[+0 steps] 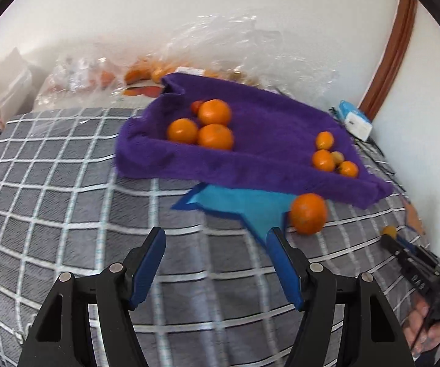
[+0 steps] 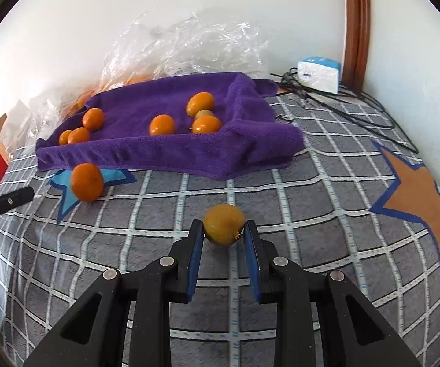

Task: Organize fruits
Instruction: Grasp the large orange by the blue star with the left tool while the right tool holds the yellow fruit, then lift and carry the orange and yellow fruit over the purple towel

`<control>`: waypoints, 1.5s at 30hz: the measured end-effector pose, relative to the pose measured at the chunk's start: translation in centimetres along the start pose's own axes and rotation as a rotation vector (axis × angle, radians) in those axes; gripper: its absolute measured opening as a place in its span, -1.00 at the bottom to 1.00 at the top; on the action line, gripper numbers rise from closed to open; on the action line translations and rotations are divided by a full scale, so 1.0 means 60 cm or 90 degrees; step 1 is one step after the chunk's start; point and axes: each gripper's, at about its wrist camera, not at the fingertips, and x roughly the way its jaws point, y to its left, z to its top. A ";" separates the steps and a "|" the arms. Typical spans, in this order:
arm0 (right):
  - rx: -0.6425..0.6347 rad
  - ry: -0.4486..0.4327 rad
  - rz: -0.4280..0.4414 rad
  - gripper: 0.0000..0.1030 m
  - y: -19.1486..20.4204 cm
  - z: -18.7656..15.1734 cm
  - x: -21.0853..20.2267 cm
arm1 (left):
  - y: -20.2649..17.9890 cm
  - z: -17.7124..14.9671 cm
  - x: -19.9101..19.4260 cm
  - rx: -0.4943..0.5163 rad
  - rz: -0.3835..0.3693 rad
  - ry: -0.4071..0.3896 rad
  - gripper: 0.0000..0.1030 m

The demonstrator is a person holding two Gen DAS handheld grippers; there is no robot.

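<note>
Purple terry cloth, thick and fuzzy, is shaped into a shallow tray [image 2: 171, 153] with folded-up edges on the grey checked blanket [image 2: 311, 189], which has a soft, short pile and pale grid lines. Inside the tray lie two groups of fruit: round, smooth mandarins [image 1: 210, 125] toward one end, and smaller oval kumquats [image 2: 200, 113] with glossy skin toward the other.

One more mandarin [image 2: 87, 182] sits outside on the blanket, just beside the front edge of the tray, on a light blue star patch [image 1: 244, 208]. An orange star patch [image 2: 415, 198] with a dark blue border lies well apart from it.

The right gripper [image 2: 223, 229] is clamped on a small yellowish-orange kumquat [image 2: 223, 224] – its blue pads press on both sides of the fruit, in front of the tray.

The left gripper [image 1: 216, 238] has its fingers apart with nothing between them; it points at the blanket near the loose mandarin.

Behind the tray, crinkled clear plastic bags [image 2: 189, 39] lie against the white wall – some hold more orange fruit.
</note>
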 end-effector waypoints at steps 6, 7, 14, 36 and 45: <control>0.018 0.007 -0.004 -0.48 -0.027 -0.002 0.001 | -0.062 0.013 0.030 0.001 -0.051 0.010 0.28; 0.024 0.011 0.001 -0.48 -0.030 -0.003 0.003 | -0.072 0.013 0.034 0.004 -0.054 0.012 0.28; 0.028 0.019 0.025 -0.48 -0.033 -0.004 0.008 | -0.113 0.021 0.070 0.006 -0.074 0.040 0.28; 0.019 0.026 0.021 -0.48 -0.031 -0.003 0.015 | -0.072 0.005 0.050 -0.009 -0.026 0.016 -0.36; 0.007 0.020 0.021 -0.48 -0.025 -0.006 0.009 | -0.010 0.000 -0.001 -0.032 0.000 0.004 -0.36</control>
